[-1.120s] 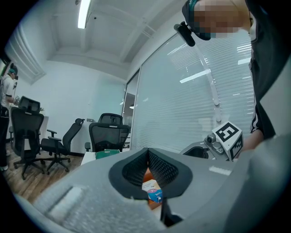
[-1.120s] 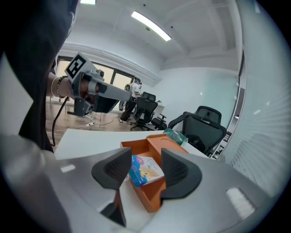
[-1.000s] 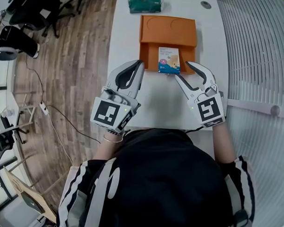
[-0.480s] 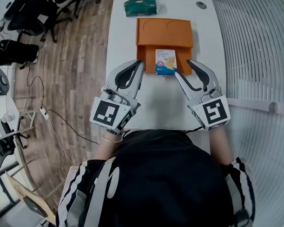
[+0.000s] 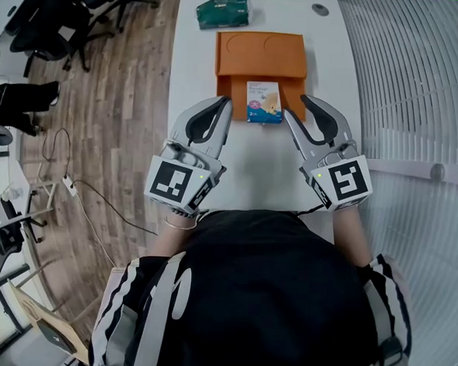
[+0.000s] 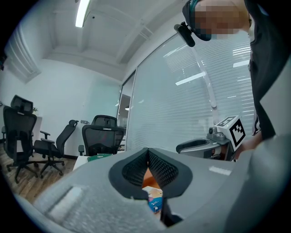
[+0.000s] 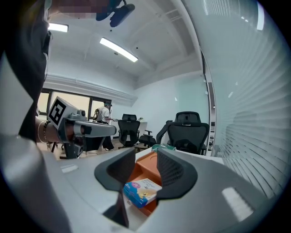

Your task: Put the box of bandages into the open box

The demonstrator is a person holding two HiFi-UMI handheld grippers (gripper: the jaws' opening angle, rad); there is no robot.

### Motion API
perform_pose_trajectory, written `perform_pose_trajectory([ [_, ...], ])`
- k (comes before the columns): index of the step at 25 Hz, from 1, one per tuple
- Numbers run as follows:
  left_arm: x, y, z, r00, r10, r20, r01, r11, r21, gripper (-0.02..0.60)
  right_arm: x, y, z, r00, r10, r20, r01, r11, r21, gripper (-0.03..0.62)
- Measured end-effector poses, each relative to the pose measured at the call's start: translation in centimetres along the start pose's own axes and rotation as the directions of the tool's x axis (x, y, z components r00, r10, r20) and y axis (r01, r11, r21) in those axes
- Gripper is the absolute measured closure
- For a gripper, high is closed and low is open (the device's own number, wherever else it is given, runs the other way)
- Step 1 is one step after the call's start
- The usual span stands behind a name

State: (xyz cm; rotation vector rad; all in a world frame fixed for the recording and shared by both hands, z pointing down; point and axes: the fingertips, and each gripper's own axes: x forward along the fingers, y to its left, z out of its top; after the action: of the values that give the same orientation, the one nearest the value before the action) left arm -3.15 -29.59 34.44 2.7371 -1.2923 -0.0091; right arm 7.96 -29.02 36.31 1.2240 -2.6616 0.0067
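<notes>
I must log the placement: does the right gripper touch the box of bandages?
Apart. In the right gripper view the right gripper, jaws just closing partway, is empty and short of the box of bandages, which lies in the orange box.

Bandage box (image 5: 264, 102) on orange box's (image 5: 261, 56) edge

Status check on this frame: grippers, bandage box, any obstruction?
Left gripper shut, empty. Right gripper open, jaws just closing, nothing between them. Box of bandages lies in the orange open box, untouched. Green packet beyond, not obstructing.
</notes>
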Motion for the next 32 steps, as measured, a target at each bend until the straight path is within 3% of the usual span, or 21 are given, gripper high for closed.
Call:
perform_pose_trajectory([
  [26, -0.05, 0.43, 0.31, 1.000, 0.021, 0.002, -0.021, 1.000, -0.001, 0.580, -0.29, -1.01, 0.92, 0.997, -0.076, 0.035, 0.074, 0.996, 0.043, 0.577],
  [32, -0.14, 0.37, 0.26, 1.000, 0.024, -0.004, -0.024, 1.000, -0.001, 0.580, -0.31, -0.98, 0.73, 0.997, -0.076, 0.030, 0.074, 0.996, 0.045, 0.580],
])
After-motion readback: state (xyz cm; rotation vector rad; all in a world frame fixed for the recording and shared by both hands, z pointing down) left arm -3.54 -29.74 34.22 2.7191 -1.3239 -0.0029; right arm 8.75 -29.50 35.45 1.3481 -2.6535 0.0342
